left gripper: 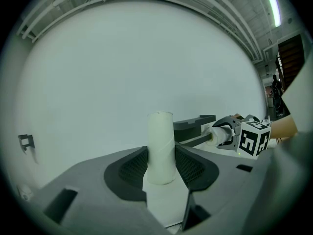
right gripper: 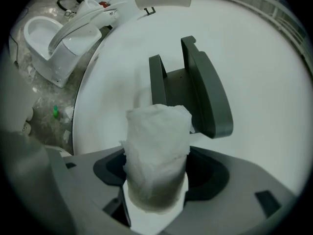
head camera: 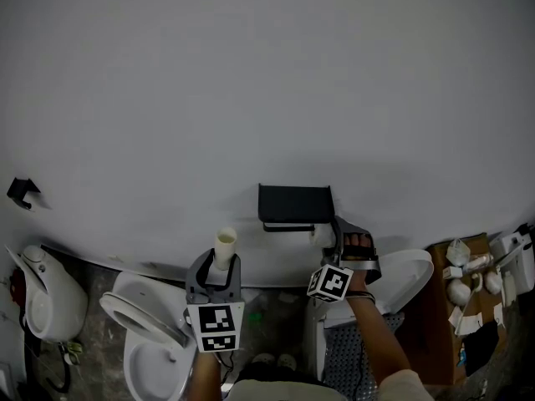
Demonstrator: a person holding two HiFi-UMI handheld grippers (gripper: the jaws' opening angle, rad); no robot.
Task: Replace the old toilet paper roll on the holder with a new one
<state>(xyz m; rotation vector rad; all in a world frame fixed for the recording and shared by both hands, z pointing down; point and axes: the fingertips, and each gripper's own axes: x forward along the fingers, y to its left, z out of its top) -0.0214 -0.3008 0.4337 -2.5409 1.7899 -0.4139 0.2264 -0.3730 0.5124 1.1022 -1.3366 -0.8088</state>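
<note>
The new roll (right gripper: 156, 155), soft and ragged, is clamped in the right gripper (right gripper: 159, 175) just beside the dark holder (right gripper: 195, 87) on the wall. Its loose outer wraps could snag on the holder's bar, or its squeezed core could miss the bar, and the roll would likely drop to the floor. The left gripper (left gripper: 161, 168) is clamped on the bare cardboard tube (left gripper: 160, 141), upright and apart to the left. Count: one roll, one tube, one holder, two grippers, three white toilets (head camera: 142, 324) near the wall's foot
</note>
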